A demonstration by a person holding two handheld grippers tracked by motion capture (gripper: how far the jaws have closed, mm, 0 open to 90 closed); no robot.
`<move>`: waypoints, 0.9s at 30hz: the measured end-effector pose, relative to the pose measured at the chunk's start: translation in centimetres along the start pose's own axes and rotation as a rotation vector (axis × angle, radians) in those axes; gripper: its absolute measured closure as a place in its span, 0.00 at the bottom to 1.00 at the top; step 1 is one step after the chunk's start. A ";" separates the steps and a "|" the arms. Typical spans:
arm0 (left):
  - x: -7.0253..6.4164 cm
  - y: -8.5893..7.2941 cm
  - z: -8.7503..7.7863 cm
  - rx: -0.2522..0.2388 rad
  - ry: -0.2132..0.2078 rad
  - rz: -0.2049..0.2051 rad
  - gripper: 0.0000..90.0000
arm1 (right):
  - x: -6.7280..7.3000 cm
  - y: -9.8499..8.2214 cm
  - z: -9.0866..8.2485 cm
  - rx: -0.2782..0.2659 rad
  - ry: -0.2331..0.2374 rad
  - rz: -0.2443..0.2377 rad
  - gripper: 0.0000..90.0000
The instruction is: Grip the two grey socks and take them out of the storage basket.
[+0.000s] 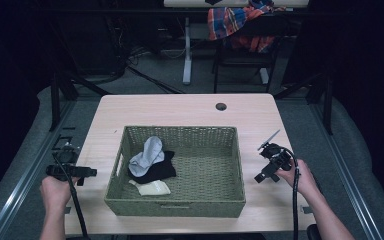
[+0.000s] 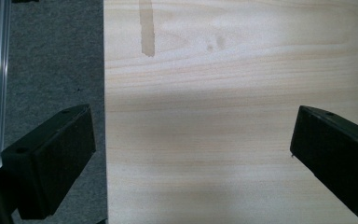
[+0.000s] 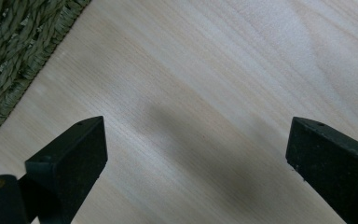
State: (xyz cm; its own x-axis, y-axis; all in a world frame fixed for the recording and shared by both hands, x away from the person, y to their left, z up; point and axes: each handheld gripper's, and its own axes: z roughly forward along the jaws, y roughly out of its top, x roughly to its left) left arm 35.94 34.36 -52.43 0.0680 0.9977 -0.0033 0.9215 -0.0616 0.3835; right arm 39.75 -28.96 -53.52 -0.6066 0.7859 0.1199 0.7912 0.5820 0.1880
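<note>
We hold both grippers wide apart and empty beside the woven basket (image 1: pixel 175 172): the left gripper (image 1: pixel 70 171) off its left wall at the table (image 1: pixel 190 107) edge, the right gripper (image 1: pixel 272 162) off its right wall over bare wood. A grey sock (image 1: pixel 147 156), a black sock (image 1: pixel 161 169) and a cream sock (image 1: pixel 152 187) lie in the basket's left half. We judge a sock pick comes next; we should come down over the rim, since its walls crowd that left corner while the right half lies free.
</note>
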 end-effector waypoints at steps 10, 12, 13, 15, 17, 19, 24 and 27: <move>-0.1 -0.1 -0.2 -0.001 -0.010 -0.001 0.00 | 0.1 0.3 -0.2 0.025 -0.013 -0.029 0.06; 0.0 -0.1 -0.3 -0.006 -0.015 0.000 0.00 | 0.1 0.4 -0.1 0.030 -0.011 -0.032 0.06; 0.0 -0.1 -0.5 -0.008 -0.015 0.002 0.00 | 0.2 0.3 0.0 0.022 -0.011 -0.027 0.06; 0.1 -0.1 -0.8 -0.017 -0.020 -0.008 0.00 | 0.2 0.4 -0.1 0.026 -0.012 -0.028 0.06; 0.0 0.0 -1.1 -0.027 -0.019 -0.013 0.00 | 0.2 0.3 -0.1 0.032 -0.011 -0.031 0.06; -0.1 0.1 -1.4 -0.033 -0.027 -0.019 0.00 | 0.2 0.3 -0.1 0.031 -0.010 -0.019 0.06; -0.3 0.5 -2.3 -0.059 -0.049 -0.018 0.00 | 0.0 0.2 -0.1 0.014 -0.013 -0.020 0.06; -0.4 0.5 -2.7 -0.060 -0.042 -0.015 0.00 | 0.0 0.2 0.0 0.012 -0.014 -0.013 0.06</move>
State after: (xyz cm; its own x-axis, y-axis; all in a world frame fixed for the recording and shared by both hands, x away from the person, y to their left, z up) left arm 35.33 34.01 -49.73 0.0720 0.9962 -0.0481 0.8979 -0.0437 0.4381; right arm 39.92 -28.84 -53.47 -0.6160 0.7808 0.1040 0.7839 0.5948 0.1779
